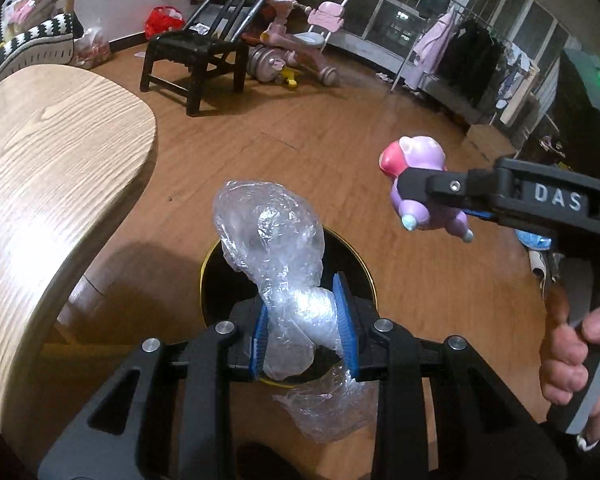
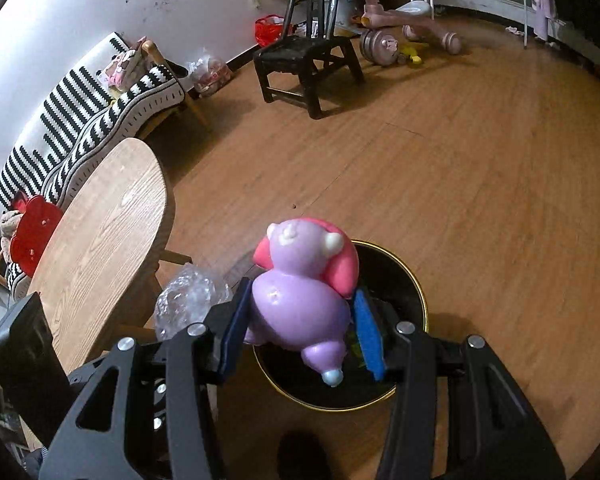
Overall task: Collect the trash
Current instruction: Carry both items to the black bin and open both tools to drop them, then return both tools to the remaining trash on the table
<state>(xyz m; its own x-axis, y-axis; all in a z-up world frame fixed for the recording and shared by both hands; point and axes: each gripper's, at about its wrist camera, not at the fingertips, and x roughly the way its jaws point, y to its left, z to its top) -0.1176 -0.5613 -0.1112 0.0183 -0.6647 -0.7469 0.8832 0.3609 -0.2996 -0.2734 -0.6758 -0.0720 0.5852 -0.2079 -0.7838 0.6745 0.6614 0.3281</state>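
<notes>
Holding both tools over the black bin [image 2: 404, 280] on the wood floor: my left gripper [image 1: 306, 320] is clamped on a crumpled clear plastic bag [image 1: 276, 240], directly above the bin's mouth. My right gripper [image 2: 300, 328] is clamped on a purple toy figure [image 2: 304, 296], above the bin's left rim, near the round table [image 2: 100, 240].

The left tool [image 1: 306, 326] is matt black, with angular linkage arms pierced by triangular cut-outs and joined by round silver pivot screws; its two fingers carry ribbed blue pads [image 1: 346, 322]. The right tool [image 2: 300, 330] has the same black linkage, silver screws and blue pads [image 2: 368, 334]. Seen from the left camera, its black body bears raised white letters "DAS", above a grey handle gripped by a bare hand [image 1: 580, 356].
</notes>
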